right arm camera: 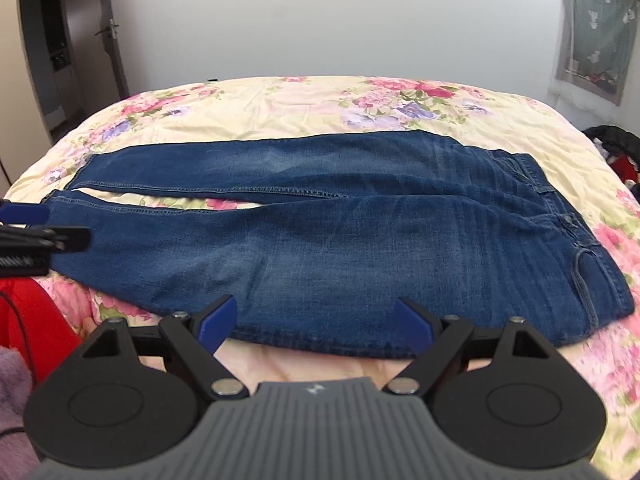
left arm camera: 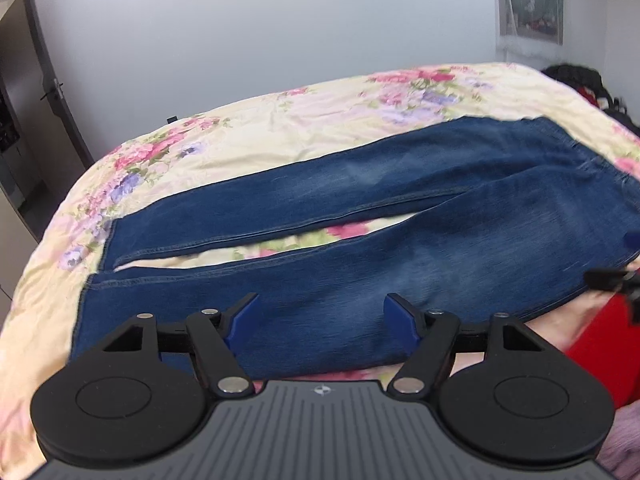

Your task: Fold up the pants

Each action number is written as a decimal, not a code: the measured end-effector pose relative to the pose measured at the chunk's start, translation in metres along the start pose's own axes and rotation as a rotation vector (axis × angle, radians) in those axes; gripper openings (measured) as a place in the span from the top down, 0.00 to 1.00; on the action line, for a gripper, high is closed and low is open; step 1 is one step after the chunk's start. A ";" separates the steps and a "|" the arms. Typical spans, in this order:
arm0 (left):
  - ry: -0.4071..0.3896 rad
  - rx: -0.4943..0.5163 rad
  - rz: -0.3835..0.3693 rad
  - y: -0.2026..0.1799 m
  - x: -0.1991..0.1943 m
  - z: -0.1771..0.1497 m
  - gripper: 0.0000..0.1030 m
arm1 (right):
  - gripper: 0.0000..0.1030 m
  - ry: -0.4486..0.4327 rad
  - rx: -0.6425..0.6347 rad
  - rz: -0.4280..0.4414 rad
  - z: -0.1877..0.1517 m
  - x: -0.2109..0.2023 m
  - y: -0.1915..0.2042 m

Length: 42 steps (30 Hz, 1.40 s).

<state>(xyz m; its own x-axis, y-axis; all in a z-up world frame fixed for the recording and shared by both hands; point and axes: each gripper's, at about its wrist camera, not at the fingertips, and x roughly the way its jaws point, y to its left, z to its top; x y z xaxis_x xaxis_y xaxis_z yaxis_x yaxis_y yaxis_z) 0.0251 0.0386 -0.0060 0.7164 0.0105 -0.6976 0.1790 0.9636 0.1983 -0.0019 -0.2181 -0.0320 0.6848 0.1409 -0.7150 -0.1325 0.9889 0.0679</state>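
Observation:
A pair of blue jeans (right arm camera: 360, 220) lies flat across the floral bed, waistband to the right, leg hems to the left, the two legs slightly parted. In the left wrist view the jeans (left arm camera: 360, 240) fill the middle. My left gripper (left arm camera: 320, 312) hovers open over the near leg, close to its front edge, with nothing between its blue pads. My right gripper (right arm camera: 316, 320) stands open above the near edge of the thigh, empty too. Each gripper's tip shows at the side of the other's view.
The bed (right arm camera: 280, 100) with a cream floral cover reaches back to a white wall. A red garment (left arm camera: 600, 340) and a lilac fabric (right arm camera: 12, 400) sit at the near edge. Dark clothes (right arm camera: 616, 140) lie at the right. A door (right arm camera: 108, 32) stands at the far left.

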 end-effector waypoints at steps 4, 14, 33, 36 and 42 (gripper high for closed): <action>0.059 0.069 0.007 0.038 0.030 -0.001 0.32 | 0.21 0.076 -0.028 -0.074 0.005 0.028 -0.048; 0.174 0.176 -0.082 0.135 0.067 -0.013 0.38 | 0.65 0.180 -0.012 -0.172 0.018 0.068 -0.176; 0.585 0.606 0.009 0.152 0.155 -0.075 0.34 | 0.68 0.285 -0.074 -0.191 0.009 0.076 -0.240; 0.514 0.606 0.036 0.149 0.148 -0.074 0.76 | 0.68 0.302 -0.102 -0.186 0.005 0.073 -0.245; 0.333 0.423 0.109 0.166 0.109 -0.041 0.95 | 0.68 0.336 -0.226 -0.120 0.000 0.062 -0.246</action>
<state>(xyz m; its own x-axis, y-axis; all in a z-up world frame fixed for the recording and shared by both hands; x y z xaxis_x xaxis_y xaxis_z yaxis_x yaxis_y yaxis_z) 0.1053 0.2110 -0.0774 0.5065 0.2545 -0.8238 0.4199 0.7617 0.4934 0.0726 -0.4522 -0.0933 0.4384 -0.0357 -0.8981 -0.2455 0.9565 -0.1578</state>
